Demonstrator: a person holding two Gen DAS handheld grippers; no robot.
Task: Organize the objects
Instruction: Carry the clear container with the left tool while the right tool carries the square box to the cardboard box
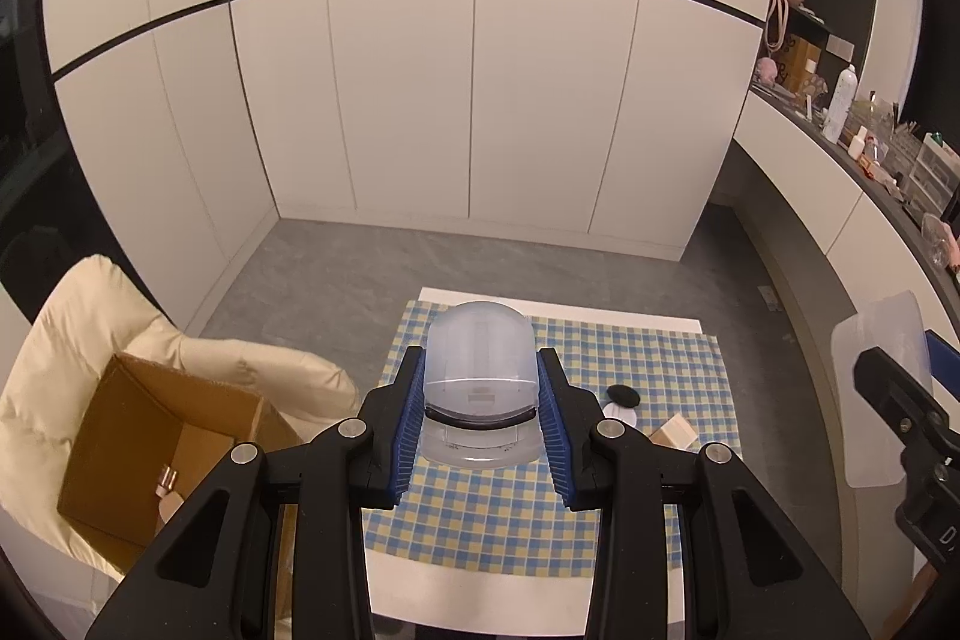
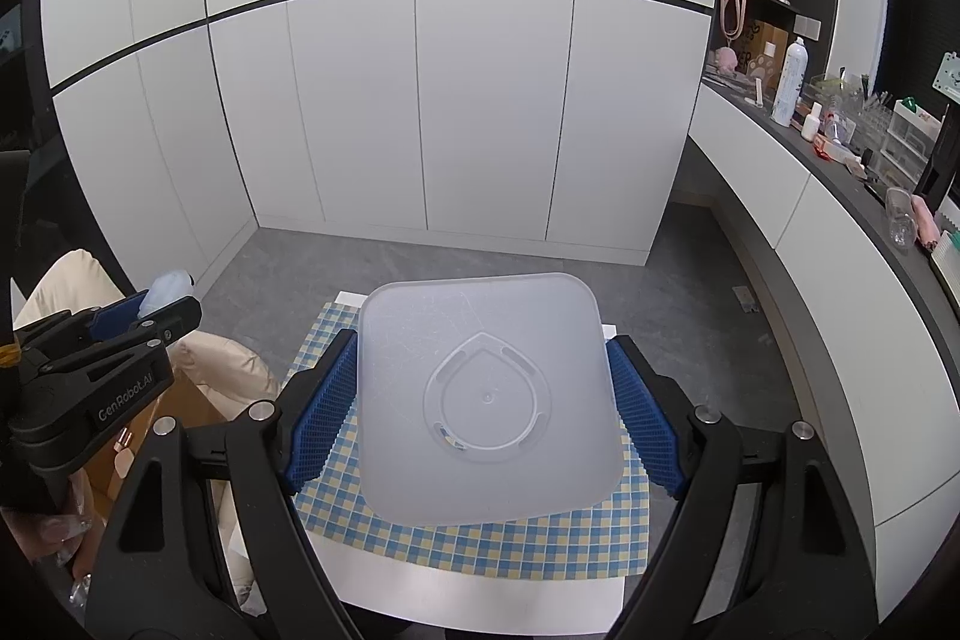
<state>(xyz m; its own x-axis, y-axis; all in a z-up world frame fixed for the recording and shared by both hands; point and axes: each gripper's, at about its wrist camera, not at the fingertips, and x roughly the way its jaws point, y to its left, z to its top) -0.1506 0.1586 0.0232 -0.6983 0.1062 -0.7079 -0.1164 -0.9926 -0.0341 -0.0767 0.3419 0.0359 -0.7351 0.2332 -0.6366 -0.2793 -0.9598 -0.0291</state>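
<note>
The left gripper (image 1: 480, 415) has its fingers (image 1: 405, 436) clenched on a translucent plastic container (image 1: 480, 370), held above the checked cloth (image 1: 630, 358) on the counter (image 1: 480, 598). The right gripper (image 2: 486, 415) grips a frosted square lid (image 2: 486, 394) by its side edges. A cardboard box (image 1: 150, 436) sits left.

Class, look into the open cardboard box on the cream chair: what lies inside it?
In the cardboard box a small metallic-tipped item and something pale lie at the bottom. The left gripper, clamping a translucent container, covers the rest.
</note>
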